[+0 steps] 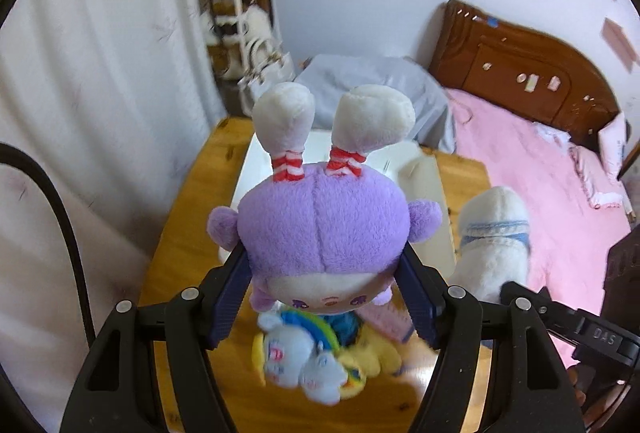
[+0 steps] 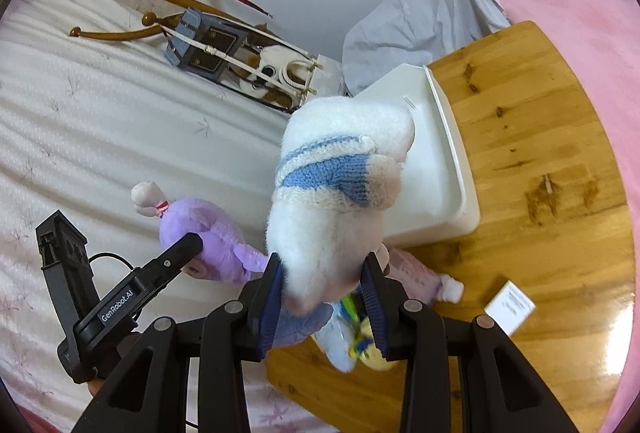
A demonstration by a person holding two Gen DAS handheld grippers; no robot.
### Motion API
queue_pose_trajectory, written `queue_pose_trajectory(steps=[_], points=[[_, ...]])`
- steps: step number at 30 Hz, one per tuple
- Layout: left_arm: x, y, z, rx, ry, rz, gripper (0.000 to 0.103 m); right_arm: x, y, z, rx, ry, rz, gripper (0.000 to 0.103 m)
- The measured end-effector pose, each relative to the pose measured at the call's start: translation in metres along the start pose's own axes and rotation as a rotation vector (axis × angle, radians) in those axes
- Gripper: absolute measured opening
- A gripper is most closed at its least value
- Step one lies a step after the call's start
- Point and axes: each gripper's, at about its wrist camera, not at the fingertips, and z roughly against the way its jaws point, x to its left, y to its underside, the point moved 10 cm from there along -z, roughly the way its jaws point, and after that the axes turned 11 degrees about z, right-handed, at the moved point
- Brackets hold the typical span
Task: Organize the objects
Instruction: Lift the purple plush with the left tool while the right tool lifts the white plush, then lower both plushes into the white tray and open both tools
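Observation:
My left gripper [image 1: 324, 269] is shut on a purple plush doll [image 1: 320, 225] with white ears and red-striped bands, held upside down above the wooden table [image 1: 188, 217]. My right gripper [image 2: 324, 277] is shut on a fluffy white plush [image 2: 340, 193] in a blue-and-cream knitted band, held above the table's left edge. The white plush also shows at the right of the left wrist view [image 1: 494, 241]. The purple doll [image 2: 200, 229] and left gripper [image 2: 176, 253] show at the left of the right wrist view. A white bin [image 2: 436, 169] stands on the table just beyond both toys.
More plush toys lie on the table below the grippers: a blue one [image 1: 296, 357], a yellow one [image 1: 376, 357] and a pink one [image 2: 416, 269]. A small white box [image 2: 510, 307] lies at the table's right. A pink bed [image 1: 540, 185], grey bundle [image 1: 380, 89] and coat rack with bags [image 2: 208, 41] surround the table.

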Motion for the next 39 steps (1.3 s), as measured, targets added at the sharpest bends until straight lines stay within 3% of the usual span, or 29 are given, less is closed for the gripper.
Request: queue_pose_trajectory(steps=[5,7,11,18,28,39], points=[[-0.007,-0.018,-0.013,-0.036,0.093,0.008,0.074,-0.007,-0.016,-0.023,-0.052,0.002,-0.003,0.038],[-0.009,-0.024,-0.022,-0.037,0.108,0.006,0.075,-0.008,-0.023,-0.026,-0.079,-0.001,0.006,0.030],[-0.009,-0.032,-0.045,-0.019,0.104,-0.009,0.075,-0.008,-0.041,-0.041,-0.133,-0.004,0.025,0.029],[-0.003,-0.038,-0.075,0.016,0.093,0.002,0.074,-0.012,-0.051,-0.065,-0.128,0.031,0.036,0.029],[-0.004,-0.043,-0.082,0.011,0.097,-0.017,0.074,-0.020,-0.047,-0.078,-0.104,0.059,0.013,0.029],[-0.011,-0.041,-0.063,-0.005,0.092,-0.028,0.075,-0.012,-0.044,-0.059,-0.122,0.101,0.060,0.031]])
